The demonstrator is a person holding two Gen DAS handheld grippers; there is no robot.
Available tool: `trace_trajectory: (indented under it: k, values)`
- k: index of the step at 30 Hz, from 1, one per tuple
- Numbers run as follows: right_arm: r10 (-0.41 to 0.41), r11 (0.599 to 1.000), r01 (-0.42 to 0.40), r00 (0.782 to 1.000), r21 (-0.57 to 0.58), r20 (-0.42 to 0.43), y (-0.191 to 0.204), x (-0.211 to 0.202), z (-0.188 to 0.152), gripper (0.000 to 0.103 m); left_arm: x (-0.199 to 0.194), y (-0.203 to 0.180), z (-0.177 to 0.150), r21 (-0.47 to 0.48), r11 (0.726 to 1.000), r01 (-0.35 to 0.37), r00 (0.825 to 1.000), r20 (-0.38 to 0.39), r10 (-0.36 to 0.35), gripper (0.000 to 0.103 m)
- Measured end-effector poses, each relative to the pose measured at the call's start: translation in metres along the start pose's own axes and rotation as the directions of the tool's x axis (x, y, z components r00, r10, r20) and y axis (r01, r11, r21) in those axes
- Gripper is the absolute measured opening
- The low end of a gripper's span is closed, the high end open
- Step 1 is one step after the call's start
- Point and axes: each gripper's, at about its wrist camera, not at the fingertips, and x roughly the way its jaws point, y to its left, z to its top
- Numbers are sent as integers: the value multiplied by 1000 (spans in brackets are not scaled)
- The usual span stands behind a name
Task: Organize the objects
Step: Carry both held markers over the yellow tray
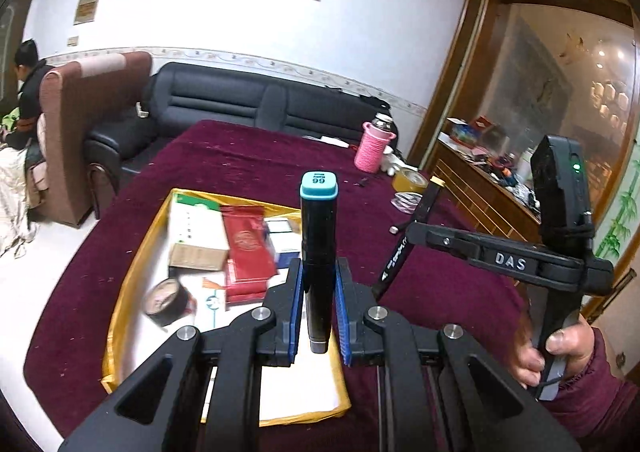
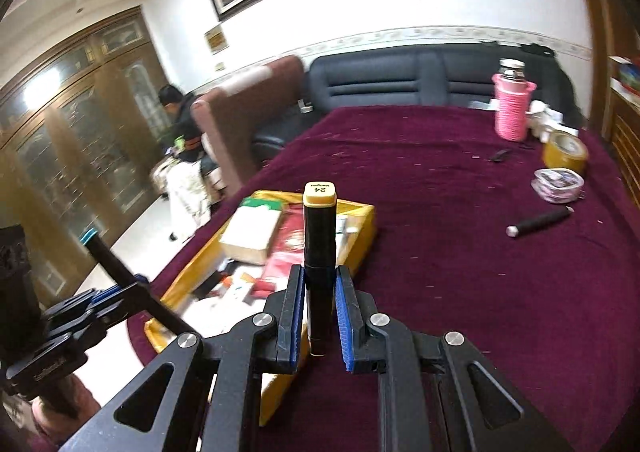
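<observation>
Hand-held gripper point(image 1: 318, 284) on my left clamped a teal-capped black marker point(image 1: 319, 252), my right one point(image 2: 318, 284) a yellow-capped black marker point(image 2: 319, 252), neither yet in the yellow tray point(image 1: 132, 264).

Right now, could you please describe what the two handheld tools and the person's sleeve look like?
Both are black angular linkages with round silver pivot bolts and ribbed blue pads: the left tool and the right tool. The right unit's side bears white "DAS" lettering and a green light. The sleeve is maroon.
</observation>
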Motion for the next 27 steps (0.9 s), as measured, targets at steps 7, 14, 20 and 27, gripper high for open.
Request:
trace_trajectory:
  k: [7, 14, 20, 27]
  values:
    - [50, 997, -54, 997, -58, -63, 34, 21, -9, 17, -9, 23, -4, -34, 997, -73, 997, 8, 74, 14]
    - [72, 993, -82, 990, -88, -118, 54, 37, -19, 17, -19, 33, -9, -23, 984, -179, 983, 28, 180, 15]
    - [84, 988, -103, 984, -112, -159, 69, 50, -27, 17, -22, 40, -13, -9, 966, -257, 966, 37, 257, 15]
    - [79, 988, -105, 973, -114, -218, 75, 74, -34, 17, -13, 51, -16, -17, 948, -319, 948, 17, 319, 15]
